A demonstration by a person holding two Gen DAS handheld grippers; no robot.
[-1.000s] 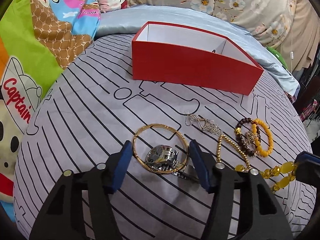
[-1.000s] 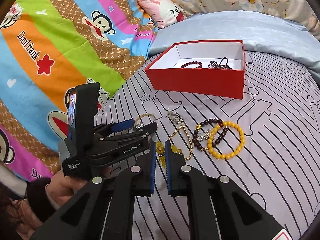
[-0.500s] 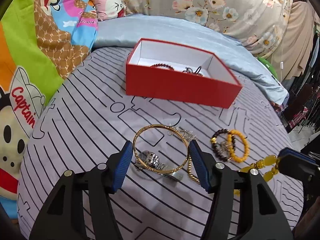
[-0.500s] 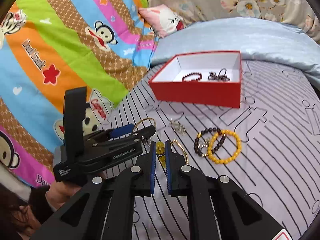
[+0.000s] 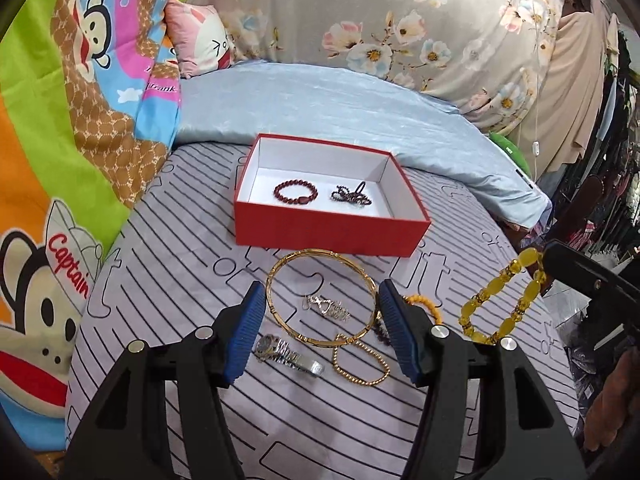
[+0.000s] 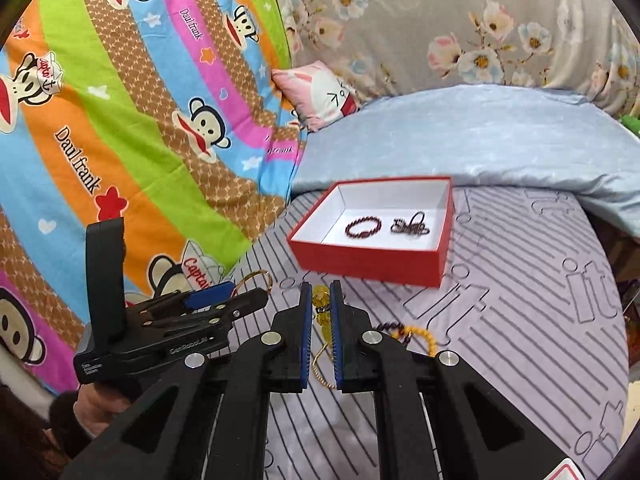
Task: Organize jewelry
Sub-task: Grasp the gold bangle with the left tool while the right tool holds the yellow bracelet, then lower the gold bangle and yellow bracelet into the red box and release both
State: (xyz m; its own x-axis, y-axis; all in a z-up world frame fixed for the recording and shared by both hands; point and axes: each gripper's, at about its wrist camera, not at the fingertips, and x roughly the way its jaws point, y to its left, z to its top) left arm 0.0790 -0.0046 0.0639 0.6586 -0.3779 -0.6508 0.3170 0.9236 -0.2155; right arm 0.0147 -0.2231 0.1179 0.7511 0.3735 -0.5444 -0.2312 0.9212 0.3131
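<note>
A gold bangle (image 5: pixel 322 298) is gripped across its width by the left claw (image 5: pixel 322 326), and a yellow bead bracelet (image 5: pixel 502 300) is pinched in the clenched right claw (image 6: pixel 320 320). Both are held above the bed, carrying being in hand. Next, release over the red box (image 5: pixel 332 232) at twelve o'clock is called for.

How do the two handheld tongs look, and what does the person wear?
Both tongs, left and right, are black plastic with ribbed blue pads and round silver screws. The left body carries white print and an upright black block. A dark fuzzy sleeve covers the left wrist.
</note>
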